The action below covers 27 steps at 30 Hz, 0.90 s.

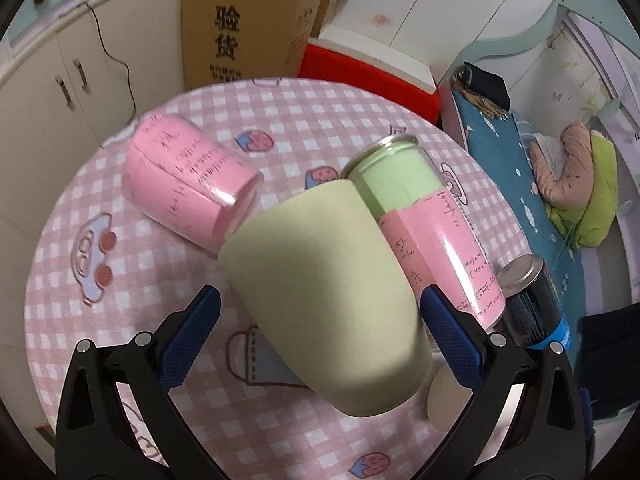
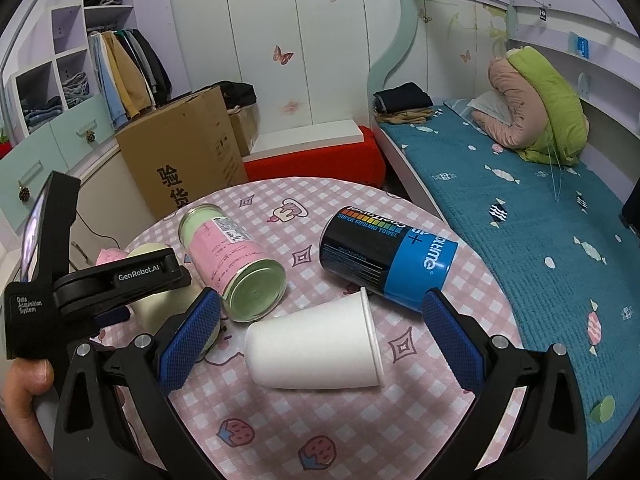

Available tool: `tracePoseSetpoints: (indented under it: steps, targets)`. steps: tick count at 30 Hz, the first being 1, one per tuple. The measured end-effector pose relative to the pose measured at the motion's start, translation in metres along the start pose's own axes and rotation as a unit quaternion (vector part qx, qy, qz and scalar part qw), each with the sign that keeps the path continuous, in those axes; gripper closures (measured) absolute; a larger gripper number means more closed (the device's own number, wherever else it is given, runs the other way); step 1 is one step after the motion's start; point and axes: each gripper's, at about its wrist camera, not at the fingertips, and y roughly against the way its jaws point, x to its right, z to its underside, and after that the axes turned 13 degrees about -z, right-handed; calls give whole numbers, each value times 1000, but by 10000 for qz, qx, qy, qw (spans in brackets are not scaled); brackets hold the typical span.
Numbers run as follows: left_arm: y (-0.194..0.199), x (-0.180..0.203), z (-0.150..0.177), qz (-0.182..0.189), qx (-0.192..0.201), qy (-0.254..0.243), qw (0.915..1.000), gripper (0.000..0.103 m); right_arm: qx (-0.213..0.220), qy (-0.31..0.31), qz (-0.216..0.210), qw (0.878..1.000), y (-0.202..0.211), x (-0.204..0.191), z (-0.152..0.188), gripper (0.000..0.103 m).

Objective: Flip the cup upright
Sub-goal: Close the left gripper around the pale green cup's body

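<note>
While the left claw (image 1: 320,320) spread wide around the tilted green cup (image 1: 324,300), the right claw (image 2: 320,332) gaped open over a white cup (image 2: 316,348) lying sideways on the table (image 2: 360,420).

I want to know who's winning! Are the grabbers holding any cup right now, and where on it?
Neither has a grip yet. The left gripper is open around the green cup's sides. The right gripper is open around the white cup, which lies on its side.

Your two grippers — left gripper (image 1: 320,324) and right gripper (image 2: 320,324) — wear black frames, silver screws, textured blue pads (image 2: 188,344), white "GenRobot.AI" lettering; your bare-skinned hand (image 2: 24,388) shows.
</note>
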Motion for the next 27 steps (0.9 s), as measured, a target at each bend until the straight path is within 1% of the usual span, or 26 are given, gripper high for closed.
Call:
tracePoseSetpoints:
  steps: [2, 6, 8, 9, 10, 11, 12, 13, 15, 20, 24, 27]
  targets:
    - [-4, 1, -2, 53, -51, 2, 10000, 3, 1, -31, -12, 10000, 0, 2, 0, 6]
    - [-19, 5, -3, 279, -464, 45, 9985, 3, 19, -52, -19, 10000, 3, 6, 0, 6]
    - [-20, 5, -3, 323, -502, 13, 9982, 4, 31, -69, -20, 10000, 4, 7, 0, 6]
    - [-18, 3, -1, 378, -480, 24, 9981, 9, 35, -81, -9, 10000, 5, 8, 0, 6]
    - [-16, 2, -1, 484, -469, 54, 9977, 22, 37, -90, -9, 10000, 5, 8, 0, 6]
    - [-13, 3, 0, 566, -495, 15, 9972, 24, 38, -94, -14, 9999, 5, 8, 1, 6]
    - [-10, 3, 1, 453, -503, -33, 9977, 24, 36, -105, -12, 9999, 6, 8, 1, 6]
    - [-10, 2, 2, 423, -495, -30, 9979, 24, 35, -104, -8, 9999, 6, 8, 1, 6]
    - [-8, -1, 6, 497, -493, -2, 9975, 24, 47, -106, -18, 9999, 8, 7, 2, 6]
    - [-2, -5, 13, 486, -544, -5, 9973, 25, 49, -71, -18, 10000, 13, 3, 5, 6]
    - [6, -12, 27, 649, -660, -166, 9956, 25, 49, -67, 12, 10000, 20, 0, 7, 6]
    - [19, -18, 44, 686, -591, -335, 9953, 25, 57, -48, 23, 10000, 29, -6, 11, 6]
